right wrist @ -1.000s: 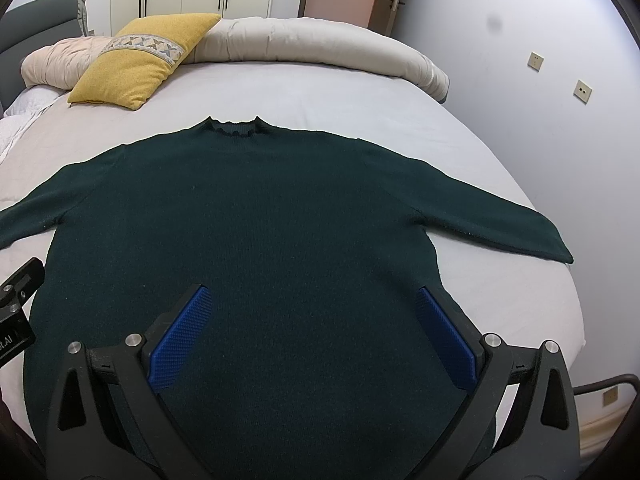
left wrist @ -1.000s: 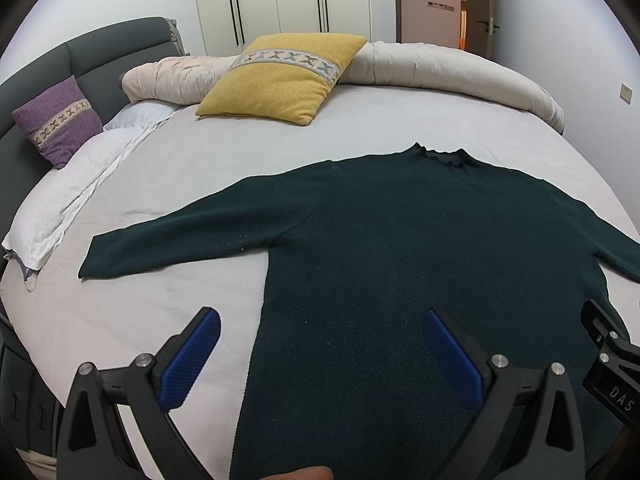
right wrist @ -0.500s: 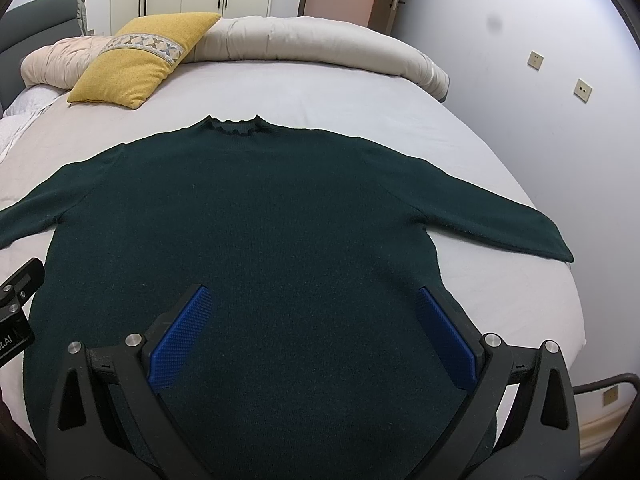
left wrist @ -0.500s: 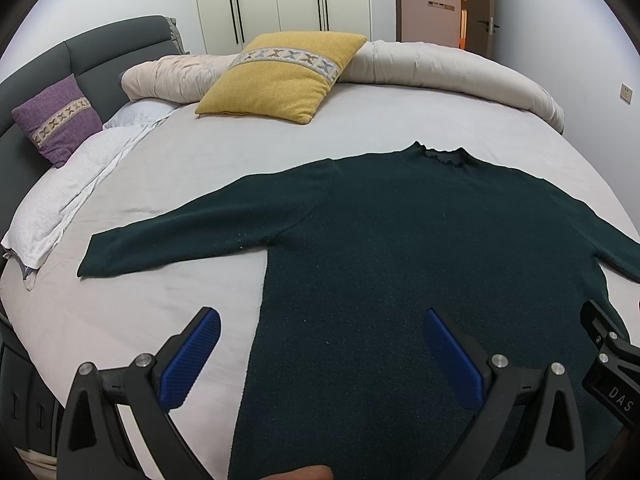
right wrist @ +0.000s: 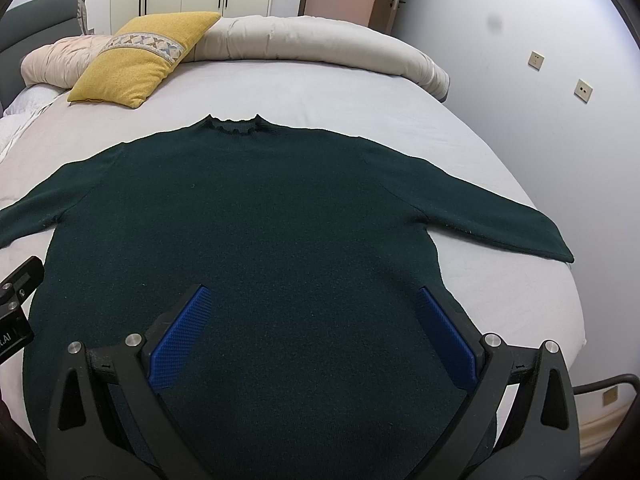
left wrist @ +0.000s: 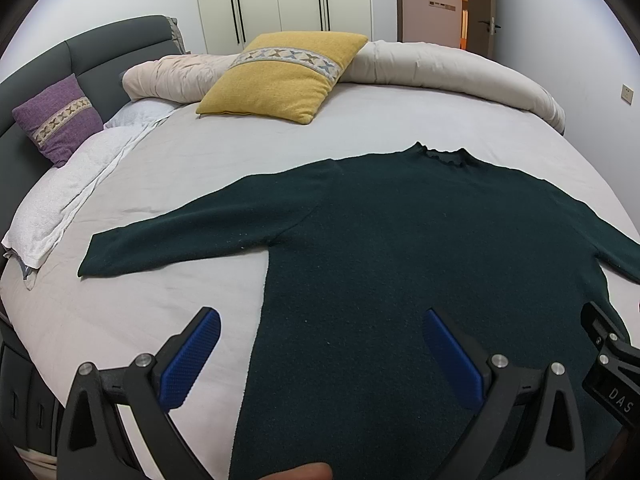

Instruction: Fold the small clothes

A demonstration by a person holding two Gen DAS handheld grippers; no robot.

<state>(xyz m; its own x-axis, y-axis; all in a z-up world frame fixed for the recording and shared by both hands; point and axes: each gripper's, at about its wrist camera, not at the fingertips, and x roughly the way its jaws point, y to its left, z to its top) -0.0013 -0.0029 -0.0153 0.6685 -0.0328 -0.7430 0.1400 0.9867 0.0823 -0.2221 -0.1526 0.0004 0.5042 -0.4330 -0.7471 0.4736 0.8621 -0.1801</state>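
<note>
A dark green sweater [left wrist: 400, 240] lies flat on the bed, collar far, both sleeves spread out; it also shows in the right wrist view [right wrist: 256, 216]. Its left sleeve [left wrist: 180, 236] reaches toward the bed's left side, its right sleeve [right wrist: 500, 216] toward the right edge. My left gripper [left wrist: 320, 334] is open and empty above the sweater's lower left side edge. My right gripper [right wrist: 312, 314] is open and empty above the lower body of the sweater.
A yellow pillow [left wrist: 284, 76] and a rolled beige duvet [left wrist: 460, 72] lie at the far end. A purple pillow [left wrist: 60, 116] leans on the grey headboard at left. A white folded towel [left wrist: 60, 200] lies at the left. The bed edge [right wrist: 576, 320] drops off on the right.
Almost nothing has moved; the left wrist view has shifted very slightly. Both grippers stay open above the sweater.
</note>
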